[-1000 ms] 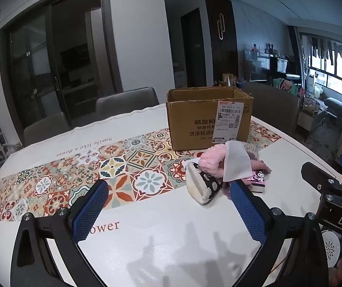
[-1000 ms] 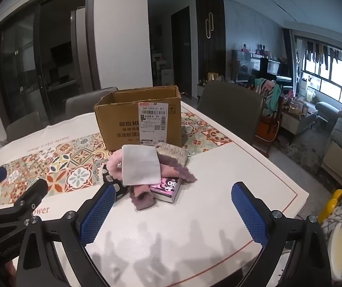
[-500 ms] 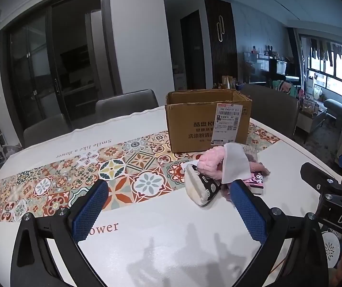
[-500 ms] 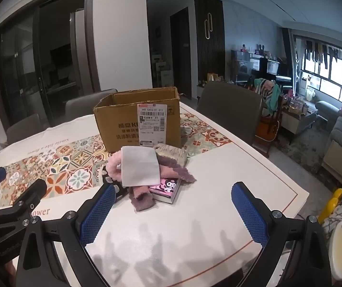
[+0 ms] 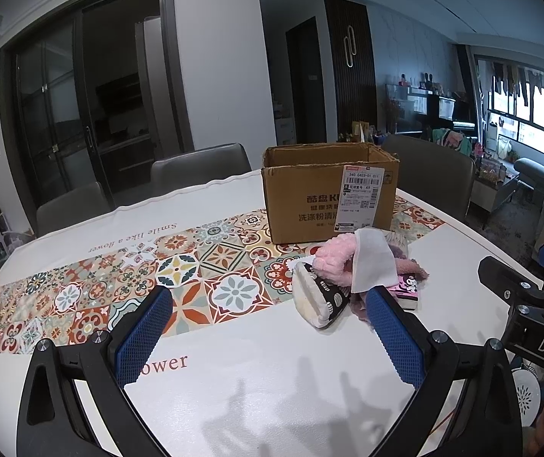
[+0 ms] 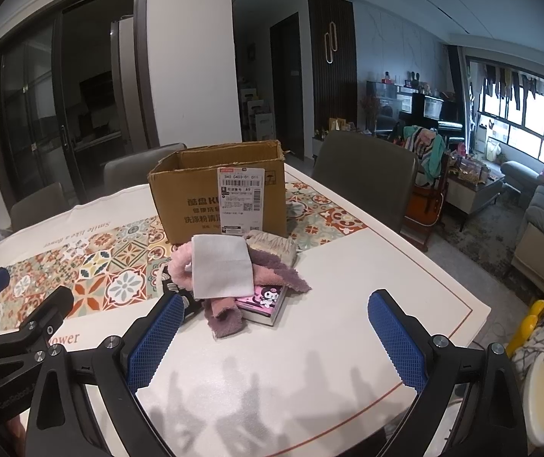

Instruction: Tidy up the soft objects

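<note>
Claws both spread wide, gripping nothing, hovering over bare white desk (image 5: 272, 381). Left claw (image 5: 268, 323) short of the soft pile, its right blue pad overlapping the heap's near edge in view; contact impossible to judge. Right claw (image 6: 275, 327) aimed at the same pile, well apart from it. Pile beside the cardboard box (image 6: 218, 190), just in front: white cloth (image 6: 220, 266) on top of pink fluffy piece (image 6: 178, 272), purple fluffy cloth (image 6: 226, 314), cartoon-printed book (image 6: 266, 301) beneath. Left view alone showing a cream and black patterned pouch (image 5: 319, 299); right view alone showing a beige patterned bundle (image 6: 275, 247) behind.
</note>
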`<state>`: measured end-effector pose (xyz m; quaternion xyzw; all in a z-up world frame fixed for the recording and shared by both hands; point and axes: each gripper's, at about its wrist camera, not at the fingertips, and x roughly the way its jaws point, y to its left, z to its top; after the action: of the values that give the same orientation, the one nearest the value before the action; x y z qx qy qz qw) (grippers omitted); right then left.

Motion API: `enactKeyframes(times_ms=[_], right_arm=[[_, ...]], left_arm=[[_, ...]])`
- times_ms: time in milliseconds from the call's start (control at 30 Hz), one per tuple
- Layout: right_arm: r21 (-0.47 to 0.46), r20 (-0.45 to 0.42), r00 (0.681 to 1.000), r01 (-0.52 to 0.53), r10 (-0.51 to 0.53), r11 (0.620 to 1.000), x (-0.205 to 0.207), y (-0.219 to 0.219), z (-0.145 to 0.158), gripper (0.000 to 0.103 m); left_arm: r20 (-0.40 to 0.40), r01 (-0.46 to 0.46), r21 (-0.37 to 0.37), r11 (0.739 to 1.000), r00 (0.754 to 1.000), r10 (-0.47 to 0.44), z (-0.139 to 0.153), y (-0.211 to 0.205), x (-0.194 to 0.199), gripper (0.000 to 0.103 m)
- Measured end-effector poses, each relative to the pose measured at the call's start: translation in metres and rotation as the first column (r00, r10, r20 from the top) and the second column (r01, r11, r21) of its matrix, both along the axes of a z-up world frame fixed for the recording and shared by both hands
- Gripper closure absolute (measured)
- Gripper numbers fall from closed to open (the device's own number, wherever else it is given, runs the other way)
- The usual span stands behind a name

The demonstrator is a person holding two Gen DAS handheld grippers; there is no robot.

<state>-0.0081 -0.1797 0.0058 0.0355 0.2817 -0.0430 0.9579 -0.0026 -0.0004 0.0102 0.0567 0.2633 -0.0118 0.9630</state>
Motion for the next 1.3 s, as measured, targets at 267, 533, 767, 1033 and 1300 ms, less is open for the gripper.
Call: enactKeyframes(times_ms=[267,533,767,1033,1300], right_arm=[[0.003,0.004,1.000,0.001,-0.001,1.000,-0.0004,-0.0023,0.0014,0.004],[0.004,0.004,1.000,0.000,0.000,1.000,-0.0004,-0.0021,0.0012,0.004],[0.003,0.004,1.000,0.000,0.000,1.000,-0.0004,-0.0022,0.0020,0.004],[0.004,0.004,1.000,0.000,0.000,1.000,-0.0004,-0.0021,0.0008,0.004],[0.004,0.004,1.000,0.001,-0.001,1.000,-0.0002,-0.0023,0.0006,0.004]], left_arm=[[0.001,0.001,-0.001,1.000,1.000,-0.001,-0.0004,-0.0003,-0.0004,0.000],[0.002,0.002,-0.002,1.000,1.000,-0.002,-0.0007,-0.0006,-0.0007,0.000],[0.000,0.005,-0.003,1.000,1.000,-0.005,0.0002,-0.0009,-0.0005,0.000],[0.000,0.007,-0.003,1.000,1.000,-0.007,-0.0009,-0.0008,-0.0006,0.000],[0.000,0.008,-0.002,1.000,1.000,-0.008,-0.0019,-0.0015,-0.0005,0.000]])
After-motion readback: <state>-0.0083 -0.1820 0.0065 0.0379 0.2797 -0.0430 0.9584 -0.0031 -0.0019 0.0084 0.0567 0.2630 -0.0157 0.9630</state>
